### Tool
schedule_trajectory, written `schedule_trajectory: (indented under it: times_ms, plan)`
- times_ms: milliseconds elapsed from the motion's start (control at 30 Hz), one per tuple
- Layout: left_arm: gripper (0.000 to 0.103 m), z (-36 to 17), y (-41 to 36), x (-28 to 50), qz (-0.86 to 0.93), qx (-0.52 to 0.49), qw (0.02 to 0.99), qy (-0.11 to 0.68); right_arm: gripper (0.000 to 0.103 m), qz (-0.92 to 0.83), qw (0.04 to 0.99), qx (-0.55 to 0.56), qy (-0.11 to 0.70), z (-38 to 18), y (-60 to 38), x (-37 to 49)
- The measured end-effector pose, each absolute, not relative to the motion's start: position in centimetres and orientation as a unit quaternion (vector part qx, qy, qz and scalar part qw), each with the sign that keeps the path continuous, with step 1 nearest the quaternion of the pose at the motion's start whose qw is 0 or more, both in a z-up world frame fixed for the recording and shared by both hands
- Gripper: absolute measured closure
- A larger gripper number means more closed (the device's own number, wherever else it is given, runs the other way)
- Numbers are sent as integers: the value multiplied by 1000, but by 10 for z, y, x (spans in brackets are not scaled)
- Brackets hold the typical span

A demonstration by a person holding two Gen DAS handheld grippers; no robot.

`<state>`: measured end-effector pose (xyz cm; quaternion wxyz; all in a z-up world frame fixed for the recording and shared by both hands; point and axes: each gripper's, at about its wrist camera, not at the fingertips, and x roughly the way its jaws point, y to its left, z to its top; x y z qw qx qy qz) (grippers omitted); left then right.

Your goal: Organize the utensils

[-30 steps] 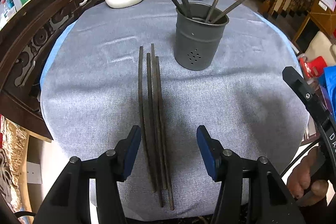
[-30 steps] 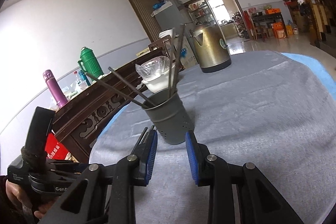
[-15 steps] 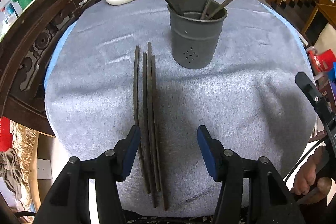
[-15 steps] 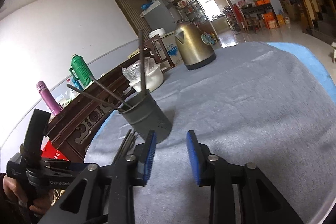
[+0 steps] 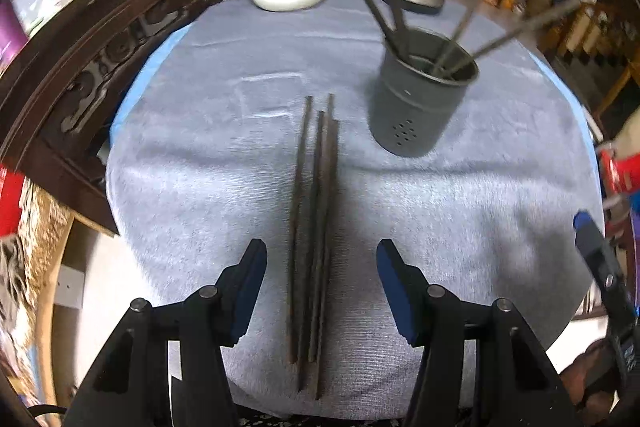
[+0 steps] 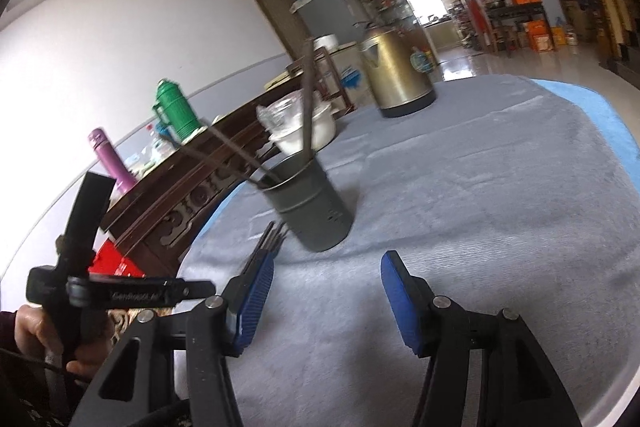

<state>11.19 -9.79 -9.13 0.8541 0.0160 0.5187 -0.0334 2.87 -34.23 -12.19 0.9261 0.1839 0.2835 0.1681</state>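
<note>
Only one piece of lettering could be made out. In the right wrist view, pale letters ran along the black bar of the left gripper [image 6: 120, 293], left of the grey utensil holder [image 6: 308, 205]; they were blurred and seemed to read "GenRobot", though the ending could not be told for certain. The gold kettle [image 6: 396, 73] beyond the holder bore a round coloured emblem whose text, if any, was too small to read.
</note>
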Motion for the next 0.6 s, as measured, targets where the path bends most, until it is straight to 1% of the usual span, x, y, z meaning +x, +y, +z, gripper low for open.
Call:
schedule_trajectory:
  times_ms: [200,367,600]
  plan:
    - [45,-80,-71,97,14,-16,875,483,42,212,924,130,289,-103,-325,25]
    - [44,-67,-56,90,38,-39,890,452,42,225,927,107,279,-85,-324,21]
    - [43,-49,-68,93,22,-3,908,418,42,200,935,130,264,-77,-336,10]
